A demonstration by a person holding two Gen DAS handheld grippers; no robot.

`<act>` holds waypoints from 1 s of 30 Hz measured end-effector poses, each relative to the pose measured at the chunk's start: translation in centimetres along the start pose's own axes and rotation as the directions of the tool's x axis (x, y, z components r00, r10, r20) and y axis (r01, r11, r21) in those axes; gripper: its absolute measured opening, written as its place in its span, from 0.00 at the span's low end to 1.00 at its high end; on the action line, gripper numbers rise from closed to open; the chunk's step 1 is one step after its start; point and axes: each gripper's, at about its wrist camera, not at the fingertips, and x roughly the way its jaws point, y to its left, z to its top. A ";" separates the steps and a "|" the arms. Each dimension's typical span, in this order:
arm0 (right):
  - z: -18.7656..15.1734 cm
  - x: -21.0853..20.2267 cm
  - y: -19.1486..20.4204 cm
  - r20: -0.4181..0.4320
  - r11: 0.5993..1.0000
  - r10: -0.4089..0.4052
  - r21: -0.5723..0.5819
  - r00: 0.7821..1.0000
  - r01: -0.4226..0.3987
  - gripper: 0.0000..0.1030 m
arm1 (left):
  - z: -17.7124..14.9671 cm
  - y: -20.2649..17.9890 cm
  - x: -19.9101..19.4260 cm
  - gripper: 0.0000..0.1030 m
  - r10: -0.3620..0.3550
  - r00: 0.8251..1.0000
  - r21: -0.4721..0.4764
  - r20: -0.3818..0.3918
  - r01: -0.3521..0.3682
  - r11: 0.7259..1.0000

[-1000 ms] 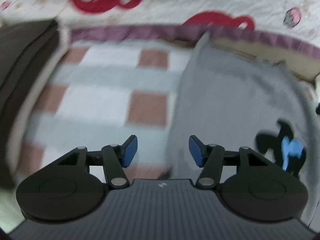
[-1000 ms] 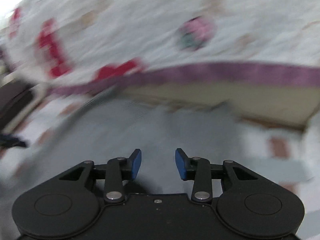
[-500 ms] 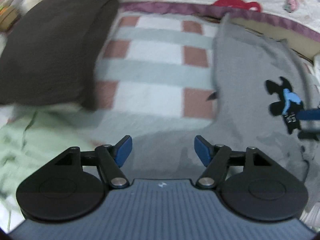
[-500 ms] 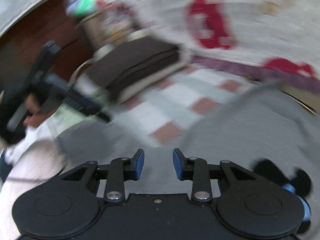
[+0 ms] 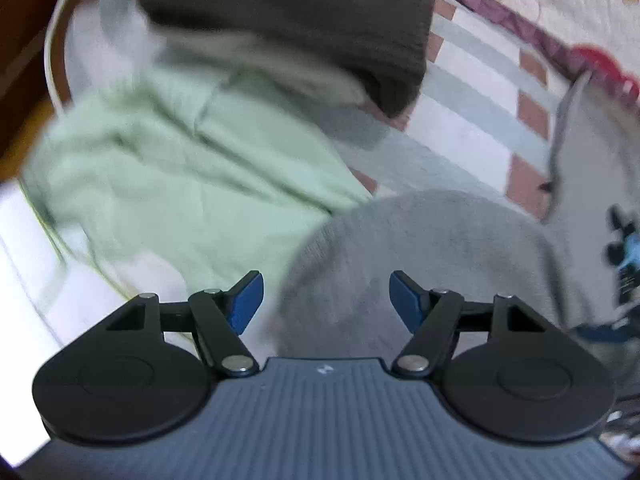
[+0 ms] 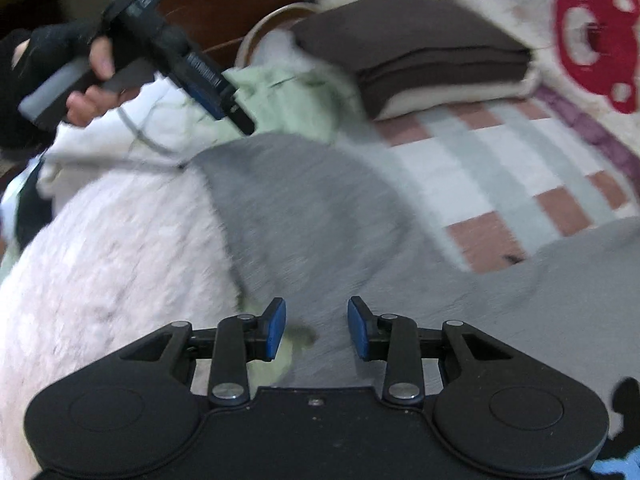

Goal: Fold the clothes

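Note:
A grey sweatshirt (image 5: 432, 248) with a black and blue print (image 5: 626, 256) lies on the checked bed cover; its sleeve (image 6: 296, 200) stretches toward the clothes pile. My left gripper (image 5: 326, 300) is open and empty, hovering just above the sleeve end. It also shows in the right wrist view (image 6: 236, 114), held by a gloved hand. My right gripper (image 6: 316, 330) is open and empty, low over the grey fabric where the sleeve meets the body.
A folded dark brown garment (image 6: 416, 48) on a cream one sits at the back. A pale green garment (image 5: 180, 168) and white clothes (image 6: 120, 136) are piled at left. A fluffy pink blanket (image 6: 112, 264) lies at front left. The checked cover (image 6: 500, 184) meets a quilt with red motifs (image 6: 596, 40).
Both grippers have swung left from the sweatshirt's body toward its sleeve and the clothes pile. Both stay open and empty; the left jaws stand a little wider.

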 end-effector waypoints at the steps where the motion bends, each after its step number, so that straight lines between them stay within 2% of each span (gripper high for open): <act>1: -0.1 0.3 0.5 -0.009 1.000 0.016 -0.026 1.000 -0.016 0.41 | -0.1 0.5 0.2 0.67 -0.030 1.000 -0.028 0.001 0.030 0.999; 4: -0.7 1.6 1.2 -0.051 0.995 -0.021 -0.103 0.998 0.016 0.46 | -0.3 0.4 1.1 0.67 -0.043 0.999 -0.015 -0.008 0.043 0.999; 7: -1.5 1.8 2.3 -0.067 0.968 -0.188 -0.180 0.980 0.173 0.46 | 0.2 -0.1 2.0 0.71 -0.026 1.000 0.064 0.008 0.025 0.998; 8: -1.7 1.2 2.7 -0.052 0.961 -0.212 -0.192 0.976 0.198 0.46 | 0.4 0.0 2.3 0.75 -0.027 1.000 0.069 0.006 0.027 0.997; 12: -2.4 -0.4 2.3 -0.052 0.972 -0.202 -0.130 0.978 0.194 0.49 | 0.9 1.2 5.1 0.77 -0.102 0.991 -0.023 -0.088 0.100 0.995; 14: -2.8 -0.3 2.1 -0.077 0.977 -0.187 -0.121 0.979 0.177 0.50 | 0.7 1.1 5.6 0.78 -0.099 0.991 -0.048 -0.085 0.095 0.994; 16: -3.2 0.5 2.1 -0.125 0.984 -0.153 -0.117 0.980 0.138 0.55 | 0.6 0.5 5.4 0.79 -0.092 0.993 -0.019 -0.076 0.091 0.996; 17: -3.4 1.0 2.1 -0.143 0.984 -0.147 -0.120 0.979 0.130 0.56 | 0.6 0.2 5.2 0.74 -0.088 0.993 -0.003 -0.072 0.088 0.996; 18: -3.6 1.4 2.1 -0.151 0.984 -0.148 -0.121 0.977 0.130 0.57 | 0.4 -0.1 5.0 0.60 -0.071 0.996 0.029 -0.054 0.073 0.997; 19: -3.8 1.5 2.2 -0.143 0.982 -0.162 -0.123 0.976 0.144 0.57 | 0.3 -0.5 4.7 0.50 -0.052 0.998 0.063 -0.032 0.054 0.997; 20: -4.0 1.3 2.3 -0.118 0.977 -0.187 -0.126 0.975 0.172 0.57 | 0.3 -0.6 4.5 0.34 -0.037 0.999 0.080 -0.010 0.038 0.996; 21: -4.1 0.6 2.2 -0.082 0.977 -0.195 -0.108 0.977 0.186 0.57 | 0.1 -0.6 4.1 0.22 -0.046 0.999 0.079 0.014 0.045 0.996; 24: -4.6 -1.4 1.2 0.002 0.978 -0.206 -0.036 0.978 0.206 0.56 | -0.3 -0.6 2.8 0.14 -0.097 0.992 0.070 0.077 0.091 0.993; 26: -4.9 -2.0 0.1 -0.006 0.981 -0.192 0.012 0.981 0.192 0.55 | -0.4 -1.3 1.5 0.14 -0.096 0.987 0.101 0.127 0.083 0.991; 28: -5.3 -2.3 -0.7 -0.053 0.987 -0.156 0.039 0.986 0.159 0.56 | -0.3 -2.3 0.0 0.14 -0.093 0.978 0.137 0.185 0.068 0.988; 30: -5.8 -3.3 -0.9 -0.065 0.992 -0.115 0.043 0.991 0.118 0.57 | 0.7 -2.8 -2.0 0.13 -0.108 0.961 0.149 0.256 0.071 0.986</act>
